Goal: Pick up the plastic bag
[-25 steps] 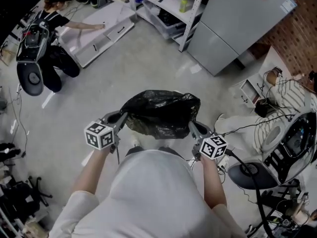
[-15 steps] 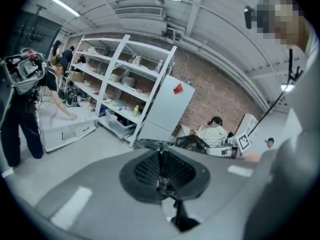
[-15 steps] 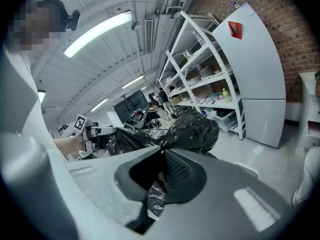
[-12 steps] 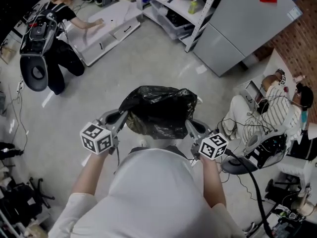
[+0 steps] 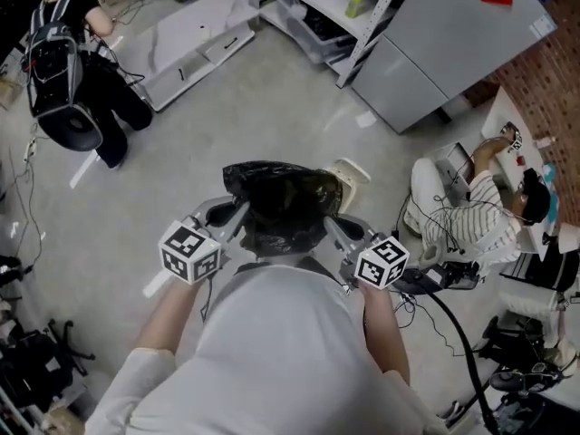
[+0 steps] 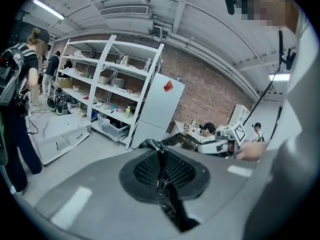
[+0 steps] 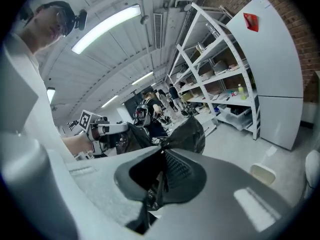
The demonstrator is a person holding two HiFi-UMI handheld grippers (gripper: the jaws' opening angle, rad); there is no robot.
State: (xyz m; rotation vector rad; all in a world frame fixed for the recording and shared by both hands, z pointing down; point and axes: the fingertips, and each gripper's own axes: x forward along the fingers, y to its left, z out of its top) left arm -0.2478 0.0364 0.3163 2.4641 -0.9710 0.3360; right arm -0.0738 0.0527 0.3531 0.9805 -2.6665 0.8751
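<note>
A black plastic bag (image 5: 283, 202) hangs in the air in front of my body, held up between both grippers. My left gripper (image 5: 241, 216) is shut on the bag's left edge. My right gripper (image 5: 329, 224) is shut on its right edge. In the left gripper view a strip of black film (image 6: 165, 186) is pinched between the closed jaws. In the right gripper view crumpled black film (image 7: 154, 190) sits in the closed jaws, and the bag's bulk (image 7: 189, 134) hangs just beyond them.
A white bin (image 5: 350, 172) stands on the concrete floor behind the bag. A person in a striped shirt (image 5: 467, 220) sits at the right among cables. Another person with a backpack (image 5: 68, 66) stands at far left. A white shelf (image 5: 335, 3) and grey cabinet (image 5: 453, 34) stand at the back.
The grippers have come closer together and the bag hangs narrower and nearer my body. The white bin now shows behind it. The person at far left has moved away.
</note>
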